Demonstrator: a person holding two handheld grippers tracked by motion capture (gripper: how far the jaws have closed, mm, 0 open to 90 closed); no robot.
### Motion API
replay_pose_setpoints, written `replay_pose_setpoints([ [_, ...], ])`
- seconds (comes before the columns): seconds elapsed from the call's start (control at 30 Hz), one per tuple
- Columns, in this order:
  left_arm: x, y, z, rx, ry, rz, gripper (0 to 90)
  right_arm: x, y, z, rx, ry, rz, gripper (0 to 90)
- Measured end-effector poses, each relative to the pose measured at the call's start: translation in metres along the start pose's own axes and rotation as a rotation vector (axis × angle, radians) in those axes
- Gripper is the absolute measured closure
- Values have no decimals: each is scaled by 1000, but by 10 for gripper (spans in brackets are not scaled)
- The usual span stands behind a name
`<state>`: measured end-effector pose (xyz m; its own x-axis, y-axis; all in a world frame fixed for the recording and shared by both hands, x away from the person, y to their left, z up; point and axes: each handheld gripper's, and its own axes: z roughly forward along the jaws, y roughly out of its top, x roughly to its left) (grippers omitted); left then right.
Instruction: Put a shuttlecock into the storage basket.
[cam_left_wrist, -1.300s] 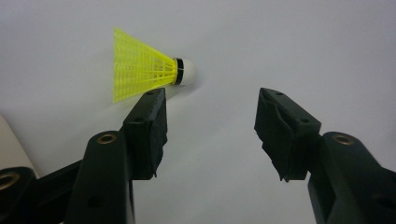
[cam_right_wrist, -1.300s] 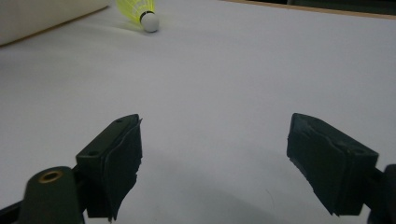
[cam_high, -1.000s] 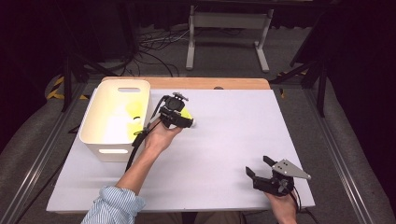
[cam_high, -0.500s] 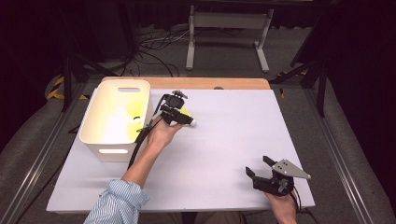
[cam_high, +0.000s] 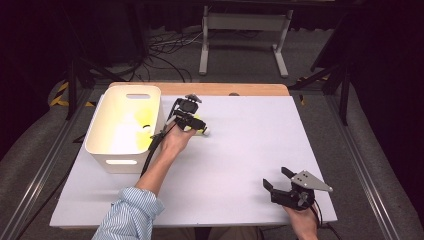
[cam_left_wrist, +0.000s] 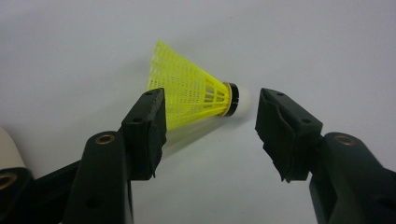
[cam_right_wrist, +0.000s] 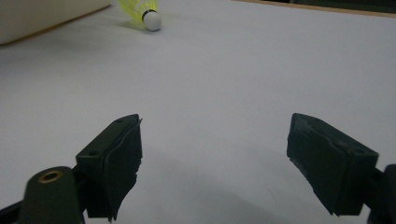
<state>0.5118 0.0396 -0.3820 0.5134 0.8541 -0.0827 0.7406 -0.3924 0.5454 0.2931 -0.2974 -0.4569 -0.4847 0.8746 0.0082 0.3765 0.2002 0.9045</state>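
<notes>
1. Two grippers are up in the high view: your left gripper (cam_high: 192, 122) has slid right, away from the white bin (cam_high: 107, 150), and now sits low over the yellow shuttlecock (cam_high: 200, 128) on the white table (cam_high: 250, 150). Your right gripper (cam_high: 285, 184) hasn't budged, jaws spread, near the front edge.
2. Left gripper view: your jaws stand apart and empty, straddling the shuttlecock, which lies on its side, cork toward the right-hand jaw. Looks like you're lining up a pick.
3. Right gripper view: jaws wide, nothing between them; the shuttlecock (cam_right_wrist: 142, 13) lies well off, beside the bin (cam_right_wrist: 42, 16).
</notes>
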Motion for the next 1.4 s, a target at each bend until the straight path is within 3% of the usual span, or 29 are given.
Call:
replay_pose_setpoints([
  [0.5,6,9,9,23,27,-20,434,0,0,0,1,3,-1,184],
  [1.0,9,8,24,55,14,-39,447,1,0,0,4,5,-13,184],
  [1.4,9,6,25,82,-12,-31,544,2,0,1,10,2,-18,185],
])
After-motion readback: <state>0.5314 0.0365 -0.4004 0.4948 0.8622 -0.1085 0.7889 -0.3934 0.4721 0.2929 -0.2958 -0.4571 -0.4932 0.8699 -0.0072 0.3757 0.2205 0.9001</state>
